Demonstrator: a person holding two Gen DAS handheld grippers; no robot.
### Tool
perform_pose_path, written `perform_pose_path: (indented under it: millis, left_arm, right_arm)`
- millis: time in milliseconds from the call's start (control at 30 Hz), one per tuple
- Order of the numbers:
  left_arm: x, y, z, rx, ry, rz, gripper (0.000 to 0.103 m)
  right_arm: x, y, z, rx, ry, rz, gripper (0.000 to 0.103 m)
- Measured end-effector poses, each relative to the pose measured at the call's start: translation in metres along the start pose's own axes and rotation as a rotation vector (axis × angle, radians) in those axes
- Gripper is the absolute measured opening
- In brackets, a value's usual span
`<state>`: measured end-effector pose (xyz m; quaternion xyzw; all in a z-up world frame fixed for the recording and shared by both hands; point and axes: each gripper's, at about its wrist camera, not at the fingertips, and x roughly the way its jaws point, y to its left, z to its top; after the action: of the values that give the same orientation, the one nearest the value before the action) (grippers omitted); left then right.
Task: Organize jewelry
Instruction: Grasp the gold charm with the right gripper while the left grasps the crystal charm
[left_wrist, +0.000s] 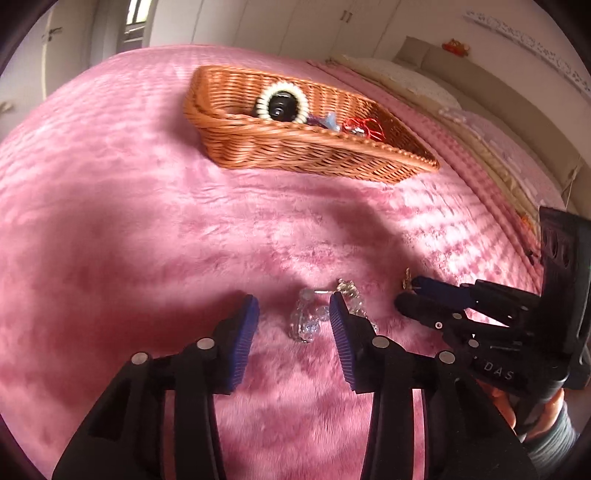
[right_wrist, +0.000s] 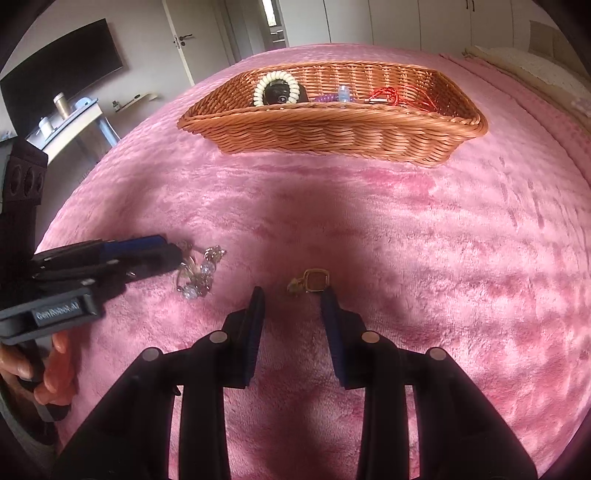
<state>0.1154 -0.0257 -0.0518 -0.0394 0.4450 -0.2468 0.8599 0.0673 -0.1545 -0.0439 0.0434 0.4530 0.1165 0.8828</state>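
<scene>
Both fingers parted, crystal bracelet (left_wrist: 306, 317) between left fingers (left_wrist: 334, 314), gold ring (right_wrist: 314, 280) before right fingers (right_wrist: 258, 306).

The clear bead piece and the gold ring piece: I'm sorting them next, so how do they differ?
The clear bead piece is a loose tangle of glassy beads; the gold ring piece is a small metal frame with a charm. The bead piece lies between the left gripper's open fingers; the ring piece lies just ahead of the right gripper's open fingers. Both rest on the pink blanket, outside the wicker basket.
</scene>
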Motion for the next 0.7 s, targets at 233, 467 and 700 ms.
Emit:
perform_pose_path:
  millis: [233, 467, 700]
  left_arm:
    - [0.000, -0.010, -0.007, 0.056, -0.011, 0.033, 0.036]
    - [-0.003, -0.013, -0.011, 0.070, -0.041, 0.067, 0.009]
    - [-0.013, -0.015, -0.011, 0.072, -0.085, 0.027, 0.009]
  right_arm:
    - [0.004, 0.000, 0.004, 0.015, -0.013, -0.015, 0.026]
    - [0.000, 0.003, 0.000, -0.008, -0.030, -0.037, 0.009]
    - [-0.010, 0.000, -0.001, 0.000, -0.063, -0.017, 0.009]
